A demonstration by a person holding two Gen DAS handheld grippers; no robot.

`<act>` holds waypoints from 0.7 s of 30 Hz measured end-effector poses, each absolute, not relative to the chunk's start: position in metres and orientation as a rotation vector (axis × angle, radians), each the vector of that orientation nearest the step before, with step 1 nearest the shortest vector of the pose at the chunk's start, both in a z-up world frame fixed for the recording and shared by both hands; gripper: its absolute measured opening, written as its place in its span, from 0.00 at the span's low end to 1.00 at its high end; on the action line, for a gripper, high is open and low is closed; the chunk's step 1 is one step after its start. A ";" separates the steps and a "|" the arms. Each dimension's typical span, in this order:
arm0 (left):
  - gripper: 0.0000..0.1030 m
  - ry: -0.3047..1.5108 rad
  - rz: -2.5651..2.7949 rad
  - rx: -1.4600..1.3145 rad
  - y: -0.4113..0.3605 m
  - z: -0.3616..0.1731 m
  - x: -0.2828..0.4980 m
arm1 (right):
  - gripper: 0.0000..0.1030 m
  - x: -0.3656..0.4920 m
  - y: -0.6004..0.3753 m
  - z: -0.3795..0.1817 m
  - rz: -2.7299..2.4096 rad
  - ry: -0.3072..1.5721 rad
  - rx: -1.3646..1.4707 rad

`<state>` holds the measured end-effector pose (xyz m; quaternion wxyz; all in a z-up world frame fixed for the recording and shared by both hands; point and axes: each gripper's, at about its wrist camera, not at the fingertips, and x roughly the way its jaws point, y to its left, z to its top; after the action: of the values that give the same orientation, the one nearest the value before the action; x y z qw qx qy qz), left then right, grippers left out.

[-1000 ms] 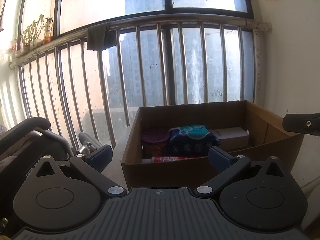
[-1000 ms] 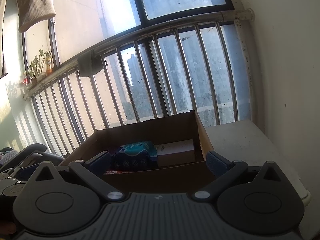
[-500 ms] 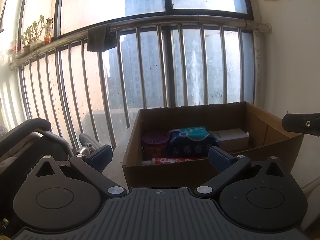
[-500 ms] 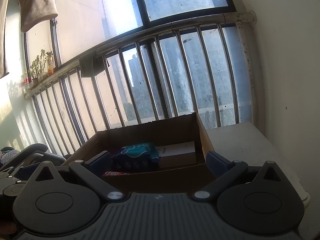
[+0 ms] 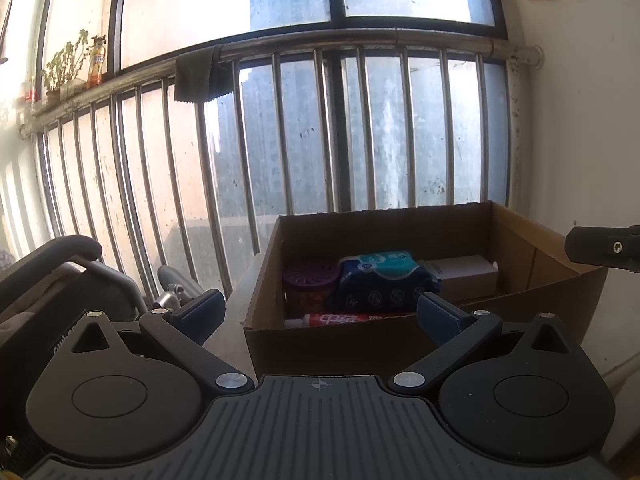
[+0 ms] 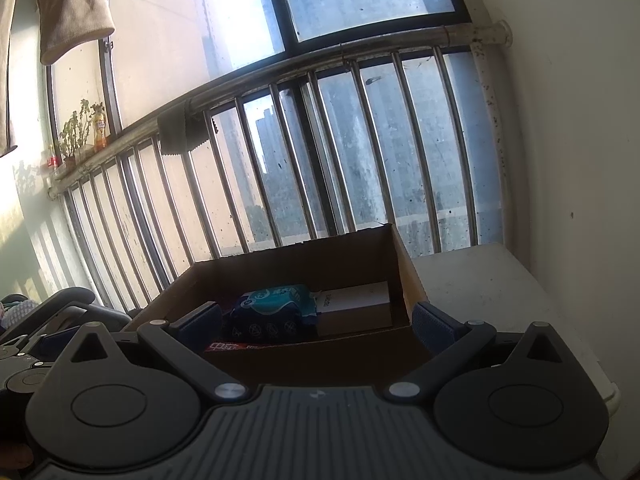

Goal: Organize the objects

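Window bars back the cardboard box (image 5: 400, 344); both spread, empty claws (image 5: 318, 314) (image 6: 316, 326) should descend straight onto the tissue pack (image 5: 384, 280).

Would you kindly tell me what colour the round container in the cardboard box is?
The round container is purple, with a vented lid; the left wrist view shows it best.

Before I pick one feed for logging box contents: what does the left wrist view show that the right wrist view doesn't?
Only the left wrist view shows the purple round container in the box's left part, and the other gripper's tip at its right edge. Only the right wrist view shows the pale surface right of the box and the hanging cloth top left. Both share the cardboard box, blue pack, white carton, red tube, and open, empty left gripper and right gripper.
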<state>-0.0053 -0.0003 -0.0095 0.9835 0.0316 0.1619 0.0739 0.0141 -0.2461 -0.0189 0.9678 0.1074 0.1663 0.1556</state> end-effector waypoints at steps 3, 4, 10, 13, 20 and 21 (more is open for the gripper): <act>1.00 0.328 0.149 0.063 -0.001 -0.010 -0.005 | 1.00 0.014 -0.246 -0.019 0.314 0.337 0.218; 1.00 0.329 0.149 0.063 -0.001 -0.010 -0.005 | 1.00 0.014 -0.246 -0.020 0.313 0.338 0.218; 1.00 0.330 0.149 0.064 -0.002 -0.011 -0.005 | 1.00 0.014 -0.246 -0.021 0.312 0.338 0.221; 1.00 0.330 0.148 0.064 -0.002 -0.011 -0.005 | 1.00 0.014 -0.247 -0.021 0.311 0.339 0.221; 1.00 0.329 0.146 0.065 -0.002 -0.012 -0.005 | 1.00 0.013 -0.248 -0.022 0.309 0.338 0.225; 1.00 0.330 0.147 0.066 -0.002 -0.012 -0.005 | 1.00 0.013 -0.248 -0.022 0.308 0.338 0.225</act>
<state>-0.0049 -0.0019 -0.0122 0.9832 0.0327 0.1641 0.0729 0.0129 -0.2481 -0.0223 0.9676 0.1115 0.1674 0.1524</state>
